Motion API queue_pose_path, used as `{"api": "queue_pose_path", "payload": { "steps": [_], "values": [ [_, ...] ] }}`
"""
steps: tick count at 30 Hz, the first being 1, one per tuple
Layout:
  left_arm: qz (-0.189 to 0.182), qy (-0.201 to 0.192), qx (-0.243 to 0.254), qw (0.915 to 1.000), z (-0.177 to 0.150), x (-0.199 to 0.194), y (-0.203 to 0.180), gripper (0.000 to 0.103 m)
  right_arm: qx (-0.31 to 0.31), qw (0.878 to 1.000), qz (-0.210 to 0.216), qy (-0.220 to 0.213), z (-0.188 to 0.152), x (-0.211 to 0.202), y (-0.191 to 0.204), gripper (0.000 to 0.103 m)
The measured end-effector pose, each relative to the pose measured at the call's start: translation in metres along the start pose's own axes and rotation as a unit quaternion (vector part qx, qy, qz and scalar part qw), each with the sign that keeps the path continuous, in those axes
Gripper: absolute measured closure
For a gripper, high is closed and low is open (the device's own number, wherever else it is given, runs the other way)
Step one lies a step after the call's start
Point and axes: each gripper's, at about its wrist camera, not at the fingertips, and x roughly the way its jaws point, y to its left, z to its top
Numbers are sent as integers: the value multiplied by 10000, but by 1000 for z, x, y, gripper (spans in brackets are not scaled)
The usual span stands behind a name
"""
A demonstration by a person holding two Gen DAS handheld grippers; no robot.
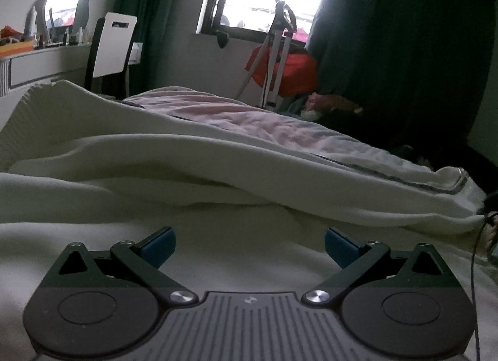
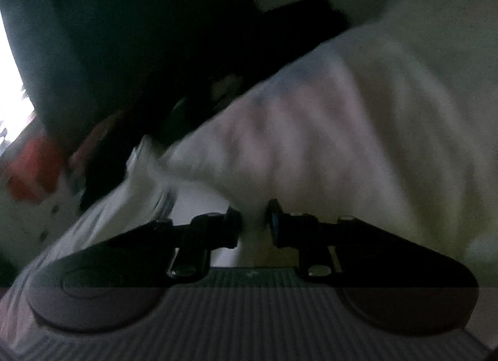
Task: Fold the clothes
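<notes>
Cream knit cloth covers the bed, a white garment (image 1: 218,155) whose long fold runs from the ribbed hem at far left down to the dark-striped edge at right. The left gripper (image 1: 249,247) hovers just over it with its blue fingers (image 1: 158,247) wide apart, empty, the raised fold lying straight ahead and crosswise to them. Further right, the right gripper (image 2: 253,220) sits nearer the cloth: its fingers (image 2: 275,220) are drawn close with a pinch of white fabric between them, though blur hides whether they truly press it
</notes>
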Motion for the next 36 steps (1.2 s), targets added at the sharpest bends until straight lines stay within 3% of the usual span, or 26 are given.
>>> {"api": "queue_pose_path", "payload": {
  "steps": [3,7,8,10,11,14,17,19,21,24,27,29,34,36],
  "values": [
    [-19,18,-24,10000,1,1,2,0,571,9983,79,82,16,1,-26,80],
    [-50,-59,65,9999,2,-4,0,0,468,9985,271,129,6,-9,-32,74],
    [-52,-83,95,9999,2,-6,-1,0,593,9972,355,297,1,-8,-36,68],
    [-56,-127,141,9998,2,-10,-2,0,997,9912,545,678,-9,-5,-46,44],
    [-61,-137,143,9998,2,-12,-2,0,1195,9871,656,838,-15,-5,-50,26],
    [-120,-143,84,9998,3,-17,0,0,1260,9798,1089,1108,-30,-5,-48,20],
    [-163,-139,54,9998,2,-20,2,0,955,9829,1058,1168,-38,-2,-31,24],
    [-161,-118,50,9998,1,-19,2,0,744,9861,918,1167,-41,0,-20,43],
    [-160,-91,46,9998,1,-15,1,0,540,9889,766,1149,-44,2,-8,84],
    [-157,-70,75,9998,1,-8,-2,0,505,9955,471,646,-33,-3,-8,98],
    [-180,-98,158,9997,1,-6,-5,0,329,9991,85,-268,-30,-32,-5,98],
    [-227,-100,189,9995,2,-5,-9,0,238,9988,-117,-411,-36,-45,-12,98],
    [-371,-222,210,9988,5,-13,-11,0,324,9990,-303,22,-57,-46,-50,96],
    [-385,-248,249,9986,5,-16,-12,0,355,9991,-212,74,-58,-46,-52,90]
  ]
}}
